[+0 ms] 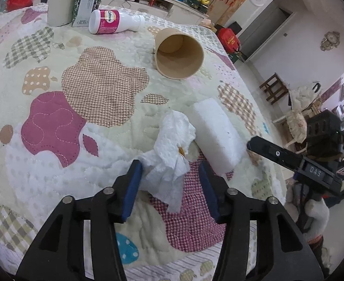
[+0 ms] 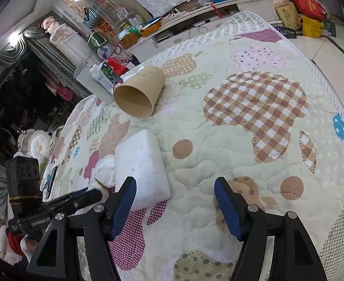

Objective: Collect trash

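Note:
A crumpled white tissue [image 1: 172,149] lies on the quilted table cover, between the open blue-padded jaws of my left gripper [image 1: 170,171]. A white foam block [image 1: 217,135] lies just right of it. A brown paper cup [image 1: 179,55] lies on its side further away, and a pink-and-white Caltrate bottle [image 1: 113,21] lies beyond. My right gripper [image 2: 175,186] is open and empty, with the foam block [image 2: 141,166] by its left finger. The tissue [image 2: 105,171] and the cup [image 2: 139,92] also show in the right wrist view.
A white cylinder [image 1: 60,2] and a green-and-white carton [image 1: 88,0] stand at the table's far edge. The table's right edge [image 1: 272,161] drops to the floor. The right gripper's body [image 1: 298,164] shows beside the foam. Cluttered shelves stand behind.

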`<state>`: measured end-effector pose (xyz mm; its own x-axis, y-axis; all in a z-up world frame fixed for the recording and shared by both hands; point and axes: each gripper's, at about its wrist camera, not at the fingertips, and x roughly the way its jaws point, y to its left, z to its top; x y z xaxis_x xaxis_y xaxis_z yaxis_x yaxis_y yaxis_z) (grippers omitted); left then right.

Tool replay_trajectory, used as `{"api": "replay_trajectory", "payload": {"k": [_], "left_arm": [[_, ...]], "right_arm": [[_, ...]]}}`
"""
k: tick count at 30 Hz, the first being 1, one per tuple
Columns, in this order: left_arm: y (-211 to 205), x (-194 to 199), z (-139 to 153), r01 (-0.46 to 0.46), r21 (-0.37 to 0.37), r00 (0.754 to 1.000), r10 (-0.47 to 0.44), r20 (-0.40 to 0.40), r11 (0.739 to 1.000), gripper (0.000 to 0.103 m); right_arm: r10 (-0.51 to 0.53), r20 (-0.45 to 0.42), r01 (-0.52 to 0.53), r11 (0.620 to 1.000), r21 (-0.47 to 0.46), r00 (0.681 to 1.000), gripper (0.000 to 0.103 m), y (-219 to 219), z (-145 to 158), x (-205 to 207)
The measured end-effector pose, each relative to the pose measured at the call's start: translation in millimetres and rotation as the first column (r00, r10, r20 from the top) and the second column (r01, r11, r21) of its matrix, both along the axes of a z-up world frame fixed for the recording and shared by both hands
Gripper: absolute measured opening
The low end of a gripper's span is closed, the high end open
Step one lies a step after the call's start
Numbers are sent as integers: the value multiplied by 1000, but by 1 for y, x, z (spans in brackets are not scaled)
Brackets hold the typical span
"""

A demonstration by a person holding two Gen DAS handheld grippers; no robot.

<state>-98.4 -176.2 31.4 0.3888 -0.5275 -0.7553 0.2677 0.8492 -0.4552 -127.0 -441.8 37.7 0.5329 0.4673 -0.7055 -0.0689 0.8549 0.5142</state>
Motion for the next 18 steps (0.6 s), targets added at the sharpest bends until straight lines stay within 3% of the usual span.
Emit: {"api": "replay_trajectory", "payload": {"k": [5,8,15,16,17,18], "left_arm": [[-3,-5,6,17,15,1000,-17,16,1000,54],[-9,0,3,13,20,1000,-13,12,1000,56],[-19,11,0,-24,65,998,20,54,998,55],[-19,13,0,-27,64,998,24,58,998,48],[-19,14,-2,-31,66,998,27,57,997,32],[-19,15,-4,-34,79,998,30,52,996,28]], "right_arm": [[12,13,-12,1000,2,1000,67,5,5,-3],[17,9,-17,1000,-2,1000,76,7,4,-1],[32,3,-32,999,-24,999,76,17,2,8],[39,3,-39,999,-30,999,76,21,3,10],[43,3,-43,999,-33,999,76,22,3,10],[47,1,-47,998,-37,999,77,24,2,12]]}}
